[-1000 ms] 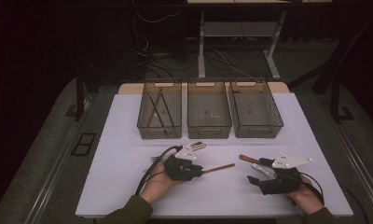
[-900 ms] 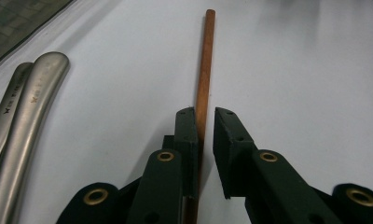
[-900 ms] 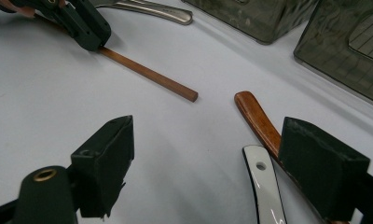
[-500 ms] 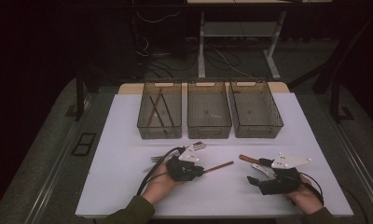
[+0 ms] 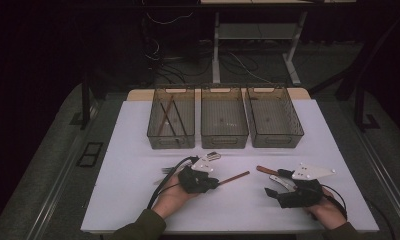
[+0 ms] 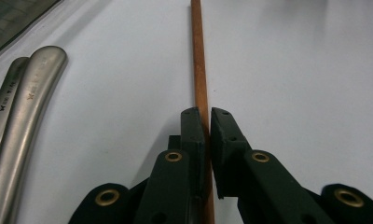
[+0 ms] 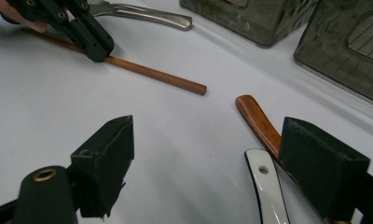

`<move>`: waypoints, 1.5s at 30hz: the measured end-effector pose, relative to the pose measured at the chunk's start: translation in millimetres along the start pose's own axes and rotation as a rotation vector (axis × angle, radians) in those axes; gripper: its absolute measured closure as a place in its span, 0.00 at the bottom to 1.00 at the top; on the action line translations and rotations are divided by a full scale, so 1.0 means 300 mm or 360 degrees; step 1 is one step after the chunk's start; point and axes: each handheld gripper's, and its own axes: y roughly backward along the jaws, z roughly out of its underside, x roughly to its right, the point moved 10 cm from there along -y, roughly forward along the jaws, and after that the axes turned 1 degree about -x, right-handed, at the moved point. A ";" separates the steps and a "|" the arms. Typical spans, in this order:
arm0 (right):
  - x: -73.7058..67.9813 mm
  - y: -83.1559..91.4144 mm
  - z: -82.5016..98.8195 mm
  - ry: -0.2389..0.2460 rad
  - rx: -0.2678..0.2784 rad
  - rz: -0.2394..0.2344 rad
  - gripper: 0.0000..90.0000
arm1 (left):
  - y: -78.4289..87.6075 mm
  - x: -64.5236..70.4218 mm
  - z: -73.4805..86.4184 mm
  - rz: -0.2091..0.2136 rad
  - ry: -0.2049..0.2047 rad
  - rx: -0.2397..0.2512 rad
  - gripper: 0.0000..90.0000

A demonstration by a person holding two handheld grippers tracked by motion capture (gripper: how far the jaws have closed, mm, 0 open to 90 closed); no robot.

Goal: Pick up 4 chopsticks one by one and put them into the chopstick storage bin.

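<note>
Left gripper (image 6: 207,122) jaws have just been closing and now clamp the wooden stick (image 6: 199,70) near the tabletop's near edge — ready to lift; right gripper (image 7: 205,163) stands apart.

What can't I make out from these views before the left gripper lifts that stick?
- Wooden stick: in the left gripper view its far end is cut by the top edge; the near end hides between the left gripper's jaws.
- Metal handles: working ends cut by the left edge.
- Wooden handle: lower part hidden behind the right gripper's jaw.
</note>
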 end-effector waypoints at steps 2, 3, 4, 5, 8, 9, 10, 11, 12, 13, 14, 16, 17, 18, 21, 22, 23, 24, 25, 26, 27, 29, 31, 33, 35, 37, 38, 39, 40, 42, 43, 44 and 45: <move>-0.001 -0.002 -0.001 -0.0006 0.0010 -0.0005 0.20 | 0.004 0.000 -0.003 0.0003 -0.0006 0.0004 0.93; -0.001 -0.003 0.000 -0.0011 0.0006 -0.0004 0.20 | 0.008 0.000 -0.003 0.0004 -0.0013 0.0000 0.93; -0.001 -0.004 0.001 -0.0014 0.0005 -0.0003 0.20 | 0.012 0.000 -0.005 0.0003 -0.0017 0.0001 0.93; -0.002 -0.004 0.001 -0.0012 0.0004 -0.0006 0.20 | 0.016 0.001 -0.007 0.0004 -0.0012 0.0006 0.93; -0.001 -0.005 0.002 -0.0013 0.0006 -0.0005 0.20 | 0.032 0.002 -0.018 0.0009 -0.0008 0.0039 0.93; 0.000 -0.004 0.002 -0.0013 0.0006 -0.0005 0.20 | 0.037 0.002 -0.022 0.0009 -0.0004 0.0050 0.93; 0.000 -0.004 0.002 -0.0016 0.0005 -0.0005 0.20 | 0.043 0.001 -0.023 0.0010 -0.0004 0.0051 0.93; 0.000 -0.004 0.002 -0.0017 0.0006 -0.0004 0.20 | 0.048 0.001 -0.025 0.0011 0.0001 0.0059 0.93; 0.001 -0.004 0.002 -0.0016 0.0005 -0.0004 0.20 | 0.053 -0.001 -0.025 0.0012 -0.0002 0.0057 0.93; 0.000 -0.004 0.002 -0.0015 0.0004 -0.0004 0.20 | 0.058 -0.002 -0.027 0.0011 0.0003 0.0065 0.93; 0.000 -0.005 0.002 -0.0012 0.0005 -0.0005 0.20 | 0.062 -0.003 -0.028 0.0012 0.0006 0.0069 0.93; -0.001 -0.004 0.002 -0.0010 0.0005 -0.0006 0.20 | 0.071 -0.007 -0.030 0.0010 0.0014 0.0076 0.93; -0.001 -0.004 0.002 -0.0013 0.0006 -0.0008 0.20 | 0.075 -0.007 -0.034 0.0007 0.0031 0.0090 0.93; 0.000 -0.004 0.001 -0.0015 0.0006 -0.0007 0.20 | 0.082 -0.010 -0.036 0.0008 0.0033 0.0094 0.93; 0.001 -0.003 0.002 -0.0015 0.0008 -0.0007 0.20 | 0.104 -0.021 -0.038 0.0008 0.0035 0.0101 0.93; 0.002 -0.002 0.002 -0.0019 0.0010 -0.0007 0.20 | 0.111 -0.024 -0.037 0.0011 0.0039 0.0099 0.93; 0.003 -0.001 0.002 -0.0020 0.0010 -0.0005 0.20 | 0.119 -0.028 -0.037 0.0014 0.0034 0.0103 0.93; 0.003 -0.001 0.002 -0.0021 0.0011 -0.0005 0.20 | 0.127 -0.031 -0.037 0.0021 0.0027 0.0108 0.93; 0.003 -0.001 0.002 -0.0020 0.0011 -0.0005 0.20 | 0.135 -0.034 -0.038 0.0021 0.0034 0.0118 0.93; 0.003 -0.001 0.002 -0.0019 0.0010 -0.0005 0.20 | 0.143 -0.039 -0.038 0.0017 0.0037 0.0122 0.93; 0.003 -0.002 0.002 -0.0019 0.0009 -0.0007 0.20 | 0.151 -0.043 -0.038 0.0013 0.0041 0.0130 0.93; 0.002 -0.003 0.002 -0.0018 0.0010 -0.0009 0.20 | 0.170 -0.054 -0.039 0.0003 0.0056 0.0145 0.93; 0.000 -0.004 0.002 -0.0015 0.0005 -0.0010 0.20 | 0.188 -0.067 -0.039 -0.0011 0.0065 0.0159 0.93; -0.001 -0.004 0.002 -0.0014 0.0005 -0.0012 0.20 | 0.205 -0.082 -0.036 -0.0028 0.0073 0.0161 0.93; 0.000 -0.004 0.002 -0.0014 0.0004 -0.0012 0.20 | 0.222 -0.098 -0.033 -0.0045 0.0083 0.0169 0.93; 0.001 -0.004 0.003 -0.0016 0.0006 -0.0013 0.20 | 0.238 -0.114 -0.029 -0.0065 0.0103 0.0174 0.93; 0.002 -0.003 0.004 -0.0017 0.0003 -0.0011 0.20 | 0.246 -0.122 -0.027 -0.0075 0.0113 0.0177 0.93; 0.002 -0.003 0.004 -0.0019 0.0003 -0.0011 0.20 | 0.255 -0.131 -0.024 -0.0086 0.0120 0.0177 0.93; 0.002 -0.003 0.003 -0.0020 0.0004 -0.0012 0.20 | 0.262 -0.138 -0.022 -0.0097 0.0136 0.0180 0.93; 0.001 -0.003 0.003 -0.0018 0.0005 -0.0012 0.20 | 0.277 -0.152 -0.018 -0.0115 0.0155 0.0189 0.93; 0.000 -0.004 0.002 -0.0018 0.0007 -0.0014 0.20 | 0.284 -0.158 -0.016 -0.0124 0.0165 0.0190 0.93; 0.000 -0.004 0.002 -0.0016 0.0005 -0.0015 0.20 | 0.292 -0.166 -0.014 -0.0137 0.0167 0.0190 0.93; -0.001 -0.005 0.002 -0.0016 0.0005 -0.0015 0.20 | 0.299 -0.172 -0.014 -0.0144 0.0181 0.0203 0.93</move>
